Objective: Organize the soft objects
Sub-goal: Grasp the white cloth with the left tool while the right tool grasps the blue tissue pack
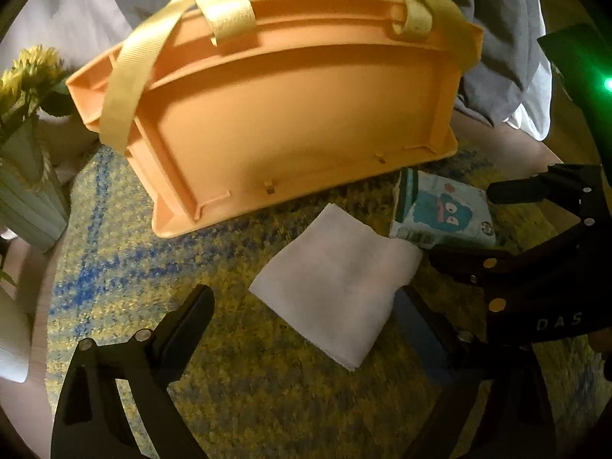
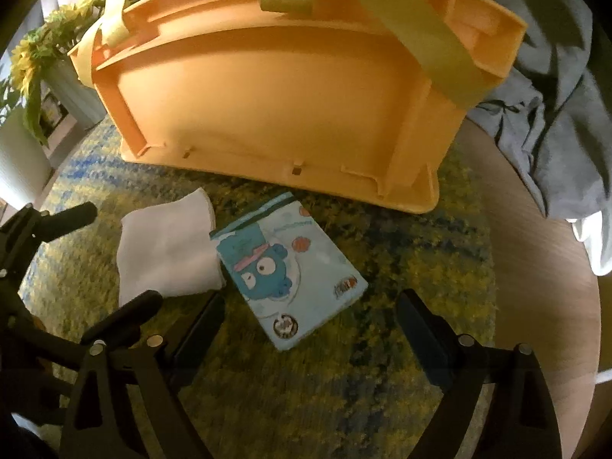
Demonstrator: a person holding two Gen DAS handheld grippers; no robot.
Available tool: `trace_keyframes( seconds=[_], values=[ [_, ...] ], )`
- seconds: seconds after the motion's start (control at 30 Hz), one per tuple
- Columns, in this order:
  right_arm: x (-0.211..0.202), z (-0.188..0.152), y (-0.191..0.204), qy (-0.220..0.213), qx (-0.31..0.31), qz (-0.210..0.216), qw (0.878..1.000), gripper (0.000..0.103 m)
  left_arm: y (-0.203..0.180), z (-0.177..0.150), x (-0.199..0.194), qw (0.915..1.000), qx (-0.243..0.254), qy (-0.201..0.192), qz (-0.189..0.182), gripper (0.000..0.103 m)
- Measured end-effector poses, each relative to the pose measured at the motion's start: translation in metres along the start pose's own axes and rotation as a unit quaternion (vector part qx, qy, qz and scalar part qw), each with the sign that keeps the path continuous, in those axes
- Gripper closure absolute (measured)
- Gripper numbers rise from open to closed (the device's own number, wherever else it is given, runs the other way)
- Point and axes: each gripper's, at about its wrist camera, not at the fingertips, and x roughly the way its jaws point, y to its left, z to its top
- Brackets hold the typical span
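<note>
Orange basket [image 1: 290, 114], white cloth [image 1: 336, 279], yellow-blue mat [image 1: 126, 267].

Left gripper [image 1: 306, 329]: matte black, angular open-frame arms, flat dark finger pads [image 1: 187, 329], round silver screw heads at the joints. Right gripper [image 2: 311, 329]: same black build, bluish pads, silver screws. From the left wrist view its frame shows pale round studs and grey "DAS" lettering.

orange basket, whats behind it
Behind the orange basket: grey cloth at one end, a ribbed vase of yellow flowers at the other. The basket's wall hides whatever lies directly behind it and inside it.
</note>
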Motion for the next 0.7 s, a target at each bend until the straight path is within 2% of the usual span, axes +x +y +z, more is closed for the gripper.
trace_keyframes(
  seconds=[0.13, 0.2, 0.33, 0.4, 0.47, 0.57, 0.63, 0.7],
  values=[
    [0.005, 0.005, -0.003, 0.002, 0.005, 0.006, 1.0, 0.022, 0.0, 0.006, 0.007, 1.0, -0.005, 0.002, -0.007, 0.013],
    [0.006, 0.006, -0.005, -0.001, 0.009, 0.012, 1.0, 0.025, 0.001, 0.007, 0.012, 0.9999, -0.007, 0.006, -0.012, 0.019],
    [0.009, 0.007, -0.006, 0.001, 0.014, 0.027, 1.0, 0.036, 0.001, 0.006, 0.016, 0.9994, -0.015, 0.01, -0.028, 0.036],
    [0.007, 0.007, -0.006, -0.001, 0.021, 0.027, 0.999, 0.036, 0.0, 0.006, 0.014, 0.999, -0.019, 0.011, -0.039, 0.05],
    [0.005, 0.006, -0.008, -0.004, 0.028, 0.028, 0.999, 0.037, -0.003, 0.006, 0.011, 0.9989, -0.018, 0.009, -0.041, 0.071],
    [-0.001, 0.001, -0.012, -0.01, 0.038, 0.027, 0.999, 0.037, -0.007, 0.005, 0.005, 0.9995, -0.006, 0.004, -0.031, 0.087],
    [-0.006, -0.004, -0.017, -0.015, 0.045, 0.025, 0.999, 0.037, -0.008, 0.004, 0.002, 0.9995, -0.007, 0.003, -0.031, 0.092],
    [-0.008, -0.006, -0.012, -0.019, 0.053, 0.019, 0.998, 0.037, -0.006, 0.003, -0.002, 0.9993, -0.013, 0.0, -0.035, 0.092]
  ],
)
